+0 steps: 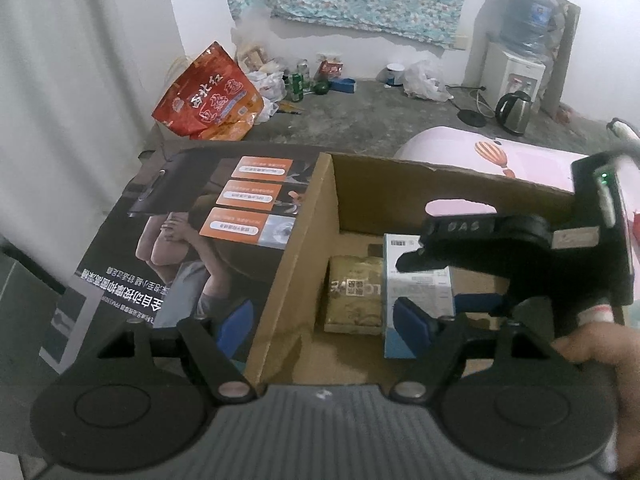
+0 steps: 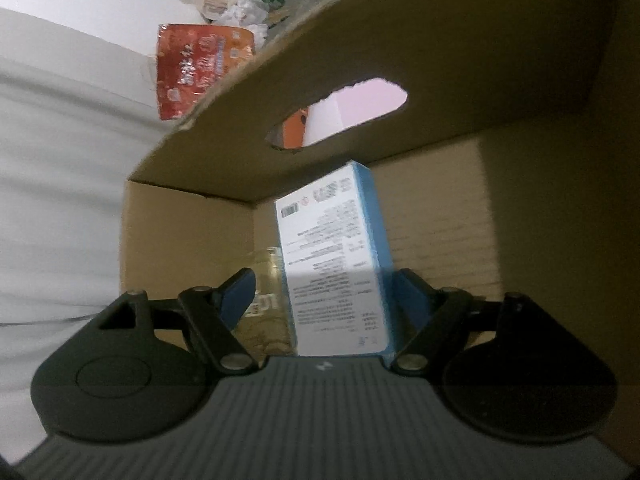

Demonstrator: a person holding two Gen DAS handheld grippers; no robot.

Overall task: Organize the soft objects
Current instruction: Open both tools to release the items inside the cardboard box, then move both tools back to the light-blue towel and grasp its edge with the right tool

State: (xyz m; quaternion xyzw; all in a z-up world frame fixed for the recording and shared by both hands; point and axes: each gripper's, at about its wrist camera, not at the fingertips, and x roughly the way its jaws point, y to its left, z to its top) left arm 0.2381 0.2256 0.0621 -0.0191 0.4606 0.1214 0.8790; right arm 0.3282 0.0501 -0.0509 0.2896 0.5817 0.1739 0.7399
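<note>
An open cardboard box [image 1: 304, 240] stands in front of me, its printed lid flap [image 1: 192, 240] folded out to the left. Inside lie a gold packet [image 1: 354, 296] and a white-and-blue carton [image 1: 416, 292]. My left gripper [image 1: 324, 320] is open above the box's near edge, empty. My right gripper [image 1: 440, 280] reaches down into the box. In the right wrist view the carton [image 2: 336, 260] stands between the open blue pads of the right gripper [image 2: 324, 300], nearer the right pad [image 2: 408, 300], with a gap to the left pad. The gold packet [image 2: 268, 312] lies behind it.
A red snack bag [image 1: 208, 96], cans and plastic bags sit on the grey floor at the back. A water dispenser [image 1: 516, 64] and a kettle [image 1: 514, 110] stand at the right. A pink surface [image 1: 480, 152] lies behind the box. The box wall has a handle hole [image 2: 340, 112].
</note>
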